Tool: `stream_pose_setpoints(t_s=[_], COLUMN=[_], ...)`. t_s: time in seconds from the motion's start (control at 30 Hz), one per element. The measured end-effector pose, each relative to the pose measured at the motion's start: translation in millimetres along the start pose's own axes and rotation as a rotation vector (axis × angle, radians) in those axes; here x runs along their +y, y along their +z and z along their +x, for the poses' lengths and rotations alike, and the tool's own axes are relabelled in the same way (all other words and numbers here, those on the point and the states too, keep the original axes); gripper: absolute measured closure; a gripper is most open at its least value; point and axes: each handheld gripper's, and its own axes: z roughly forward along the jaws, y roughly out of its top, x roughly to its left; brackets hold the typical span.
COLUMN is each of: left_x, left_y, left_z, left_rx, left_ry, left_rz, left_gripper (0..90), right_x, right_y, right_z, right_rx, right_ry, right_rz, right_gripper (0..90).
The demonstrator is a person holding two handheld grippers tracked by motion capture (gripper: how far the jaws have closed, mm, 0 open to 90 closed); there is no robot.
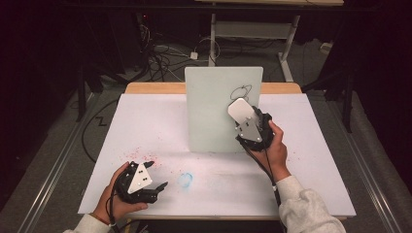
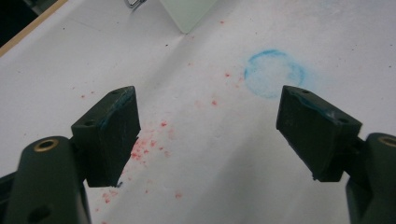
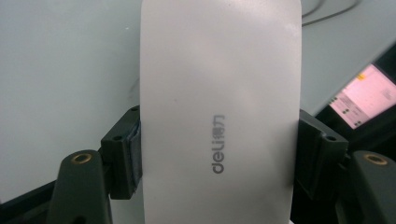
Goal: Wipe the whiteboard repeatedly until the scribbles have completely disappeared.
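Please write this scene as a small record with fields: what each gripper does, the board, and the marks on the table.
right gripper: shut on the white eraser, held up against the board
white eraser: rounded block, grey "deli" print
board: pale, upright on the table, with a dark scribble near its top right
left gripper: open, holding nothing, low over the table
marks: blue ring smudge; red specks

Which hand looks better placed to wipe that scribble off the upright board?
The right. Its gripper is shut on the white eraser and held up against the board, just below the scribble. The left gripper rests open and empty low on the table, far from the board.
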Motion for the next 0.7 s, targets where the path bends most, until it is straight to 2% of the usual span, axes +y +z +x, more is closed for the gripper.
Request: stream_pose_setpoints(t_s=[0.07,0.13,0.23,0.43,0.53,0.57,0.6,0.7], left_x=[0.0,0.1,0.1,0.6,0.8,0.7,0.5,0.0], left_y=[0.0,0.1,-0.2,0.6,0.6,0.3,0.2,-0.4], left_z=[0.1,0.0,0.0,-1.1,-1.4,-1.3,-1.2,-0.9], left_rx=[-0.001,-0.002,-0.002,-0.004,-0.003,-0.004,-0.004,-0.006], left_ry=[0.000,0.002,0.003,0.006,0.009,0.009,0.008,0.004], left_rz=[-0.001,-0.001,-0.001,0.002,0.002,0.003,0.003,-0.001], left_gripper=[20.7,20.7,20.7,20.7,20.7,20.7,20.7,20.7], right_x=[2.1,2.2,-1.4,-10.5,-11.9,-11.0,-9.4,-4.3], right_y=[0.0,0.4,0.1,-1.7,-2.8,-2.7,-1.9,-0.6], right_z=[-3.4,-6.9,-1.1,29.1,48.5,53.6,54.9,41.4], right_rx=[-0.029,-0.016,-0.011,0.035,0.096,0.100,0.079,0.051], right_ry=[0.020,0.057,0.081,-0.014,-0.090,-0.115,-0.131,-0.092], right_rz=[-0.004,-0.007,0.002,0.031,0.041,0.044,0.042,0.021], right_gripper=[30.8,30.8,30.8,30.8,30.8,30.8,30.8,30.8])
